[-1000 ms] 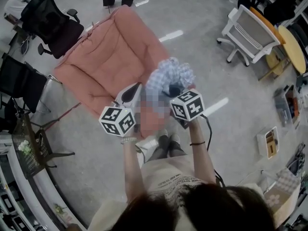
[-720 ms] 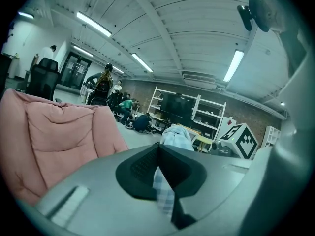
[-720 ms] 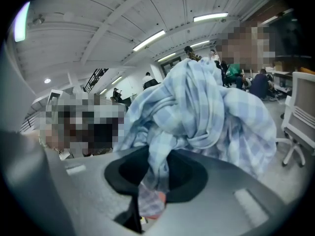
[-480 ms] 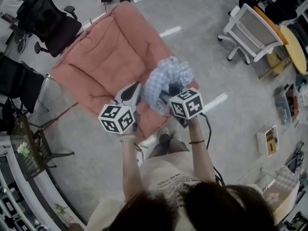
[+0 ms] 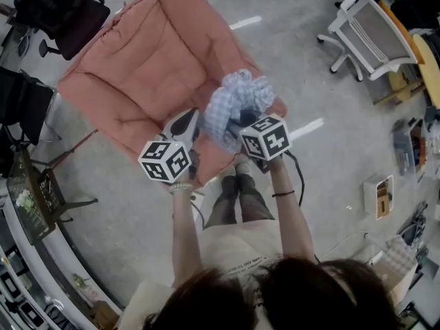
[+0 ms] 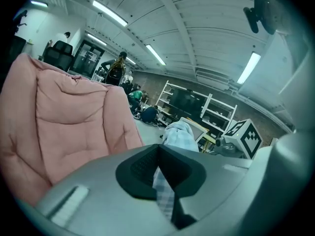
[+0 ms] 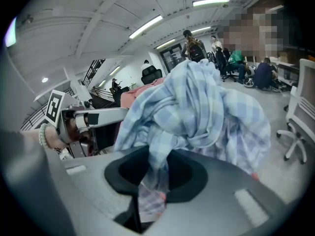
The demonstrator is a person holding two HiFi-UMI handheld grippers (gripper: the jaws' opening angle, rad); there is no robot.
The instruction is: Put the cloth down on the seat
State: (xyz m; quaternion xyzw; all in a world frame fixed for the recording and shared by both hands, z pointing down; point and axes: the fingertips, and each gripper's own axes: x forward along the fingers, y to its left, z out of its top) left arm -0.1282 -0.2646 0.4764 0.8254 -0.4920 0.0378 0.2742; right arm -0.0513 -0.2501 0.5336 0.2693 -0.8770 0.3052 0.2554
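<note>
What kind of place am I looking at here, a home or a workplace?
Most likely a workplace, an open lab-style office or workshop: a white rolling office chair stands on a bare grey floor, metal shelving racks stand at the back, and long strip lights cross the ceiling.

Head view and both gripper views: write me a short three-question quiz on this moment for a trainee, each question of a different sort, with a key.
1. True or false: the checked cloth lies spread flat on the pink seat, free of both grippers.
2. Which gripper is shut on the cloth? A: the left gripper only. B: the right gripper only. C: both.
3. Fill in: the white office chair stands on the person's ___ side.
Key: 1 false, the cloth is bunched up and gripped; 2 C; 3 right.
</note>
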